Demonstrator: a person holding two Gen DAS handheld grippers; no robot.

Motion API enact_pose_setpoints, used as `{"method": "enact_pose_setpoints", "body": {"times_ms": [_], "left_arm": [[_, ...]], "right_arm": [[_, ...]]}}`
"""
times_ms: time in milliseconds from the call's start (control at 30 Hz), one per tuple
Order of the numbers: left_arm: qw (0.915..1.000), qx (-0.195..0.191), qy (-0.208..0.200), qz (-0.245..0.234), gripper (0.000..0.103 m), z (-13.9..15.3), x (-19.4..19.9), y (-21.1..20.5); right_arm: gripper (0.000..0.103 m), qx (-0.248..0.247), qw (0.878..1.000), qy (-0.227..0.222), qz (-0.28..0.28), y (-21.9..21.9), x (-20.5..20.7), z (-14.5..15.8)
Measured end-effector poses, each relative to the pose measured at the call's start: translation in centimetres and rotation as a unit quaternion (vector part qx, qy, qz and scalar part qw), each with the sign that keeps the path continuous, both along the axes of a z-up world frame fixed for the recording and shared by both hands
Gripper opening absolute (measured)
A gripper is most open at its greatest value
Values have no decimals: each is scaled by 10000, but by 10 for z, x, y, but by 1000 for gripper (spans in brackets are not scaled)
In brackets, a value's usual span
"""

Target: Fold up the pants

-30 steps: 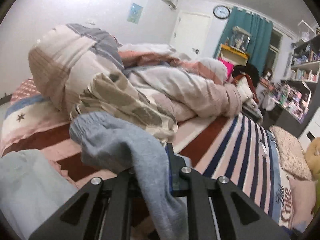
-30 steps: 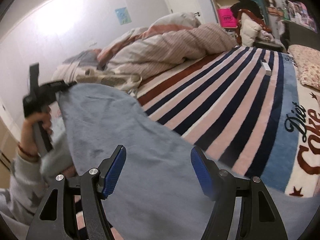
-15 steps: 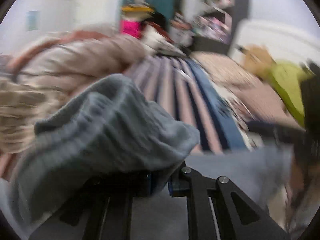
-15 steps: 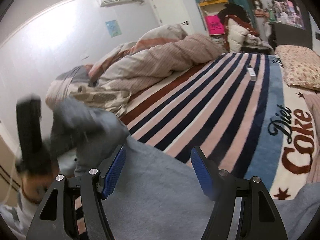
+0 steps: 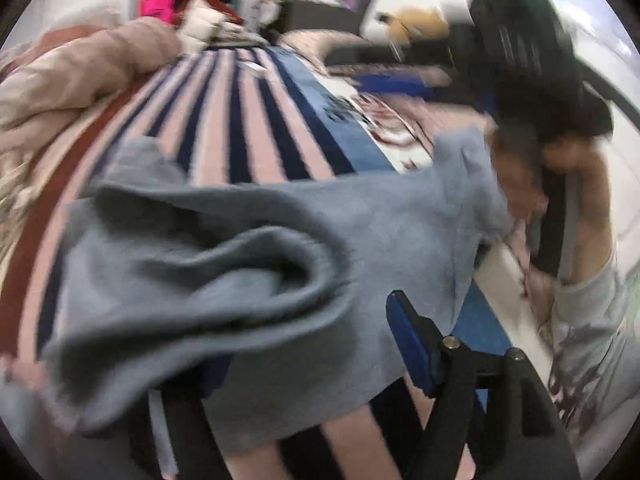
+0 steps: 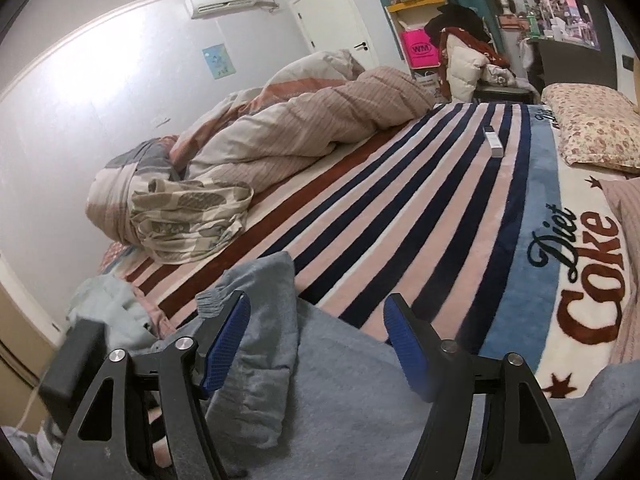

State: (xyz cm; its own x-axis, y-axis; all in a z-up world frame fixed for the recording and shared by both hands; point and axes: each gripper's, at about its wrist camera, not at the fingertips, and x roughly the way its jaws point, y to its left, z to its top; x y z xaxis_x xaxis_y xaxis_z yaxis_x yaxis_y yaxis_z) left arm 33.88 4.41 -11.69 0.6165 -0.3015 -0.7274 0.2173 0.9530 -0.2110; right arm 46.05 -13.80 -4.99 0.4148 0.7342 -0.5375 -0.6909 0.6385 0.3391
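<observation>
Grey pants (image 6: 340, 392) spread on the striped bed blanket (image 6: 440, 220), right claw (image 6: 316, 344) wide open above them, left claw (image 5: 304, 344) apparently wide, waistband draped over its left finger.

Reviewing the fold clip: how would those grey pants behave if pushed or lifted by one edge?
Probably floppy: the grey pants lie bunched and creased on the striped blanket. They look like soft knit, so likely light, and apt to drag or wrinkle instead of sliding flat.
</observation>
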Motion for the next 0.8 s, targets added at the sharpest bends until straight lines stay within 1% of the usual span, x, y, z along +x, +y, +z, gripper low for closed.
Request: {"method": "enact_pose_setpoints", "body": {"times_ms": [33, 67, 133, 200, 267, 300, 333, 400, 433, 500, 533, 567, 633, 667, 700, 733, 767, 800], "left_arm": [[9998, -91, -46, 151, 68, 4, -5, 7], [9990, -155, -101, 410, 68, 9, -10, 20], [9970, -124, -105, 753, 68, 12, -10, 37], [9955, -395, 2, 858, 68, 7, -6, 48], [9934, -800, 100, 818, 68, 2, 3, 51], [9927, -913, 66, 790, 68, 0, 9, 48], [9925, -926, -10, 797, 70, 0, 16, 45], [9940, -708, -208, 803, 72, 5, 34, 32], [9948, -524, -395, 780, 73, 8, 46, 19], [9963, -322, -560, 575, 75, 10, 60, 3], [9978, -231, -506, 362, 75, 5, 73, -12], [9988, -225, -386, 198, 75, -1, 83, -23], [9987, -443, -6, -251, 75, -18, 98, -44], [9948, -841, 307, -484, 74, -28, 101, -51], [9933, -888, 441, -594, 74, -32, 101, -55], [9944, -684, 446, -667, 74, -33, 96, -63], [9961, -386, 340, -716, 74, -31, 87, -68], [9967, -226, 299, -723, 74, -30, 79, -69]], "right_arm": [[72, -51, 10000, 15, 79, 4, -2, -2], [72, -133, 9997, 14, 202, 12, -6, -5], [72, -289, 9988, -26, 401, 25, -13, -10], [72, -462, 9973, -113, 555, 35, -20, -14], [72, -529, 9971, -218, 497, 34, -22, -14], [72, -516, 9975, -242, 429, 31, -21, -13], [72, -458, 9981, -229, 350, 27, -19, -11], [72, -240, 9994, -103, 206, 15, -11, -8], [72, -120, 9998, -27, 146, 9, -7, -7], [72, 42, 10000, 54, 20, 0, 0, -5], [72, 86, 9999, 64, -51, -5, 2, -4], [72, 96, 9999, 62, -71, -7, 3, -3], [72, 111, 9999, 54, -98, -10, 6, -2], [72, 107, 9999, 48, -128, -12, 7, -2], [73, 125, 9998, 41, -149, -14, 8, -2], [73, 121, 9998, 41, -177, -16, 9, -2], [74, 103, 9997, 10, -218, -18, 10, -1], [75, 20, 9997, -36, -251, -18, 10, -1]]}}
